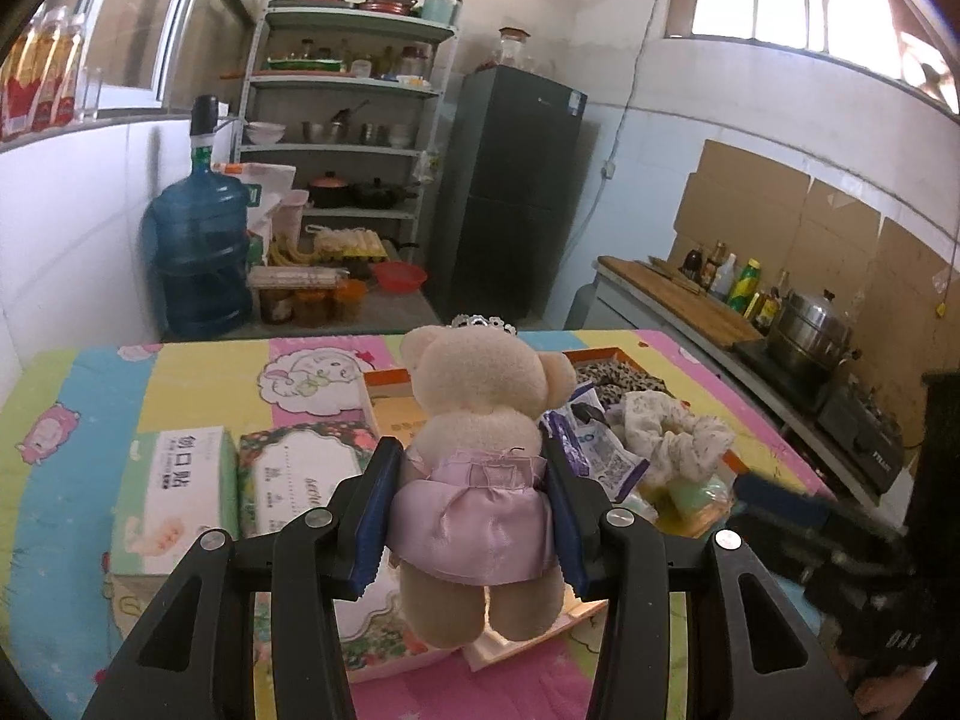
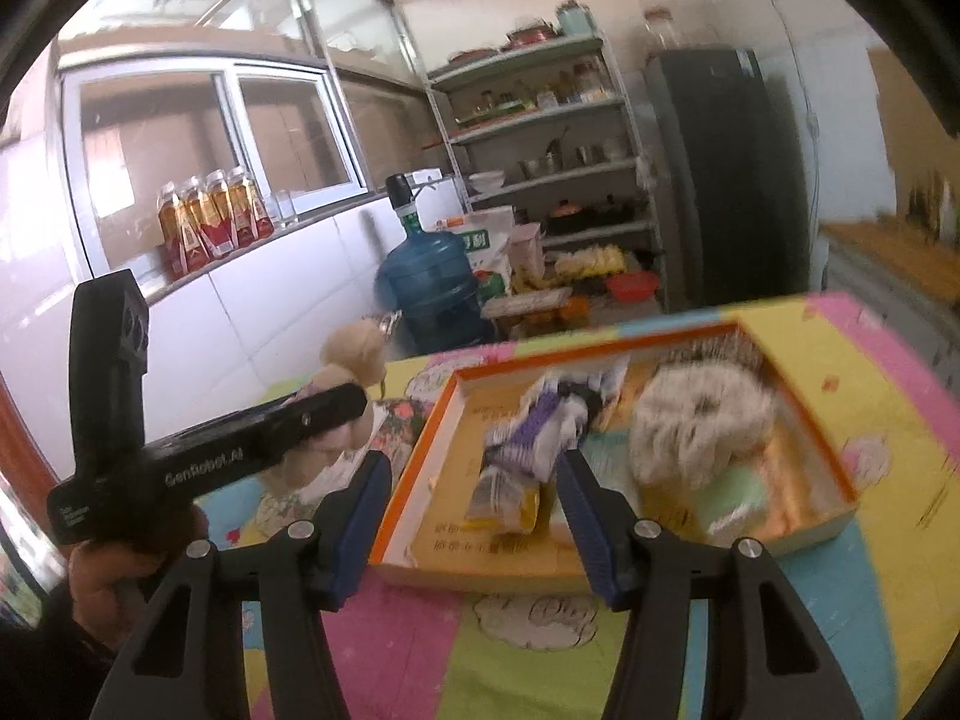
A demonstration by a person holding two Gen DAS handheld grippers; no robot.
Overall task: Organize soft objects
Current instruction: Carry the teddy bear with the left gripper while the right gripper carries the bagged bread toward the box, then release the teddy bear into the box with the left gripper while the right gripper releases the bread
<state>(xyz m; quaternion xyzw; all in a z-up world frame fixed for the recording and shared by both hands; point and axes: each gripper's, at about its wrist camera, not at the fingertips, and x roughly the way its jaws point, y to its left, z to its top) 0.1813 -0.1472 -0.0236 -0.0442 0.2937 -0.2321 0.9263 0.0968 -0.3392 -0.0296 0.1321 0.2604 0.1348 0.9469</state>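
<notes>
My left gripper (image 1: 468,450) is shut on a beige teddy bear (image 1: 480,396) in a lilac satin dress, its blue pads pressing on the waist. The bear hangs upright with its back to me, above the table's near side. In the right wrist view the bear (image 2: 354,354) shows at the left, behind the left gripper's black body (image 2: 240,450). My right gripper (image 2: 474,474) is open and holds nothing, just in front of an orange-rimmed shallow box (image 2: 600,348). In the box lie a white frilly scrunchie (image 2: 702,420) and a purple-and-white packet (image 2: 540,432).
The table is covered by a colourful cartoon mat (image 1: 78,420). Two tissue packs (image 1: 174,480) lie left of the box. A leopard-print cloth (image 1: 618,375) lies at the box's far end. Beyond the table stand a blue water bottle (image 1: 198,252), shelves (image 1: 348,150) and a dark fridge (image 1: 510,192). A counter with a stove (image 1: 810,354) runs along the right.
</notes>
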